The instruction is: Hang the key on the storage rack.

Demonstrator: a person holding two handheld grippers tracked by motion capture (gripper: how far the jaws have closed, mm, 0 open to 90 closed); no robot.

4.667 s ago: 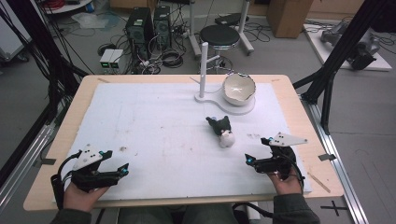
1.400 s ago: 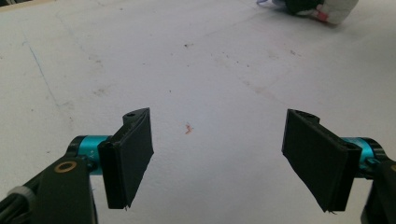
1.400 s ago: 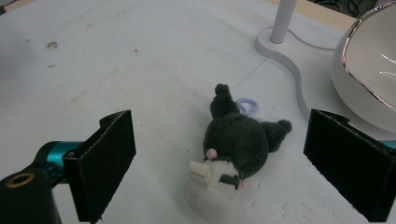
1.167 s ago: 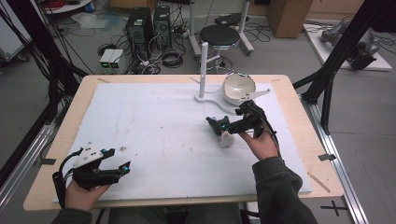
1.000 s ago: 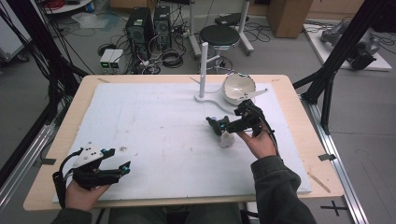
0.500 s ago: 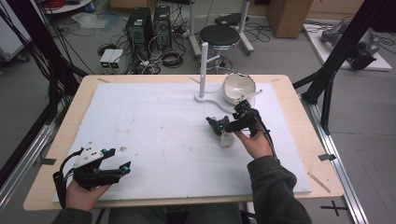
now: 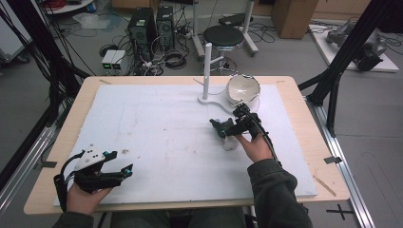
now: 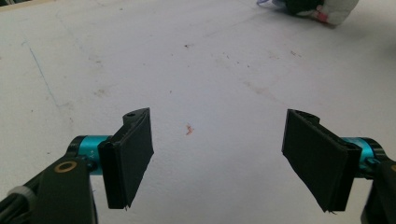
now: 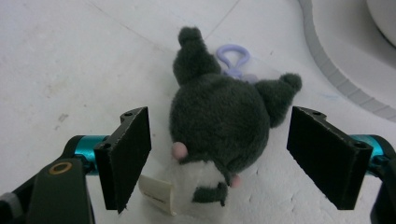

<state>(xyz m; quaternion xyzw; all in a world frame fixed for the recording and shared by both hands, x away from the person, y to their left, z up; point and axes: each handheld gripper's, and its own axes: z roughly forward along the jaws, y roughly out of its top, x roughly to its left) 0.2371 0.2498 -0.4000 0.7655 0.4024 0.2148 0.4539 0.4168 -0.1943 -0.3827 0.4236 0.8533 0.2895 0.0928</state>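
Jaws spread wide on my right hand-held gripper (image 9: 219, 163), which hovers over the plush toy (image 9: 219, 135), one jaw on each side, neither touching it. That toy lies on the white tabletop (image 7: 157, 128) near the bowl (image 7: 243, 89) and the white post (image 7: 207, 71). My left hand-held gripper (image 8: 217, 158) rests at the near left corner, jaws also apart, gripping nothing.

Even bright light, slight blur

One plush toy (image 9: 219, 130), one white bowl (image 7: 243, 89), one white stand (image 7: 207, 71), two hand-held grippers, left (image 7: 122, 174), right (image 7: 227, 127)
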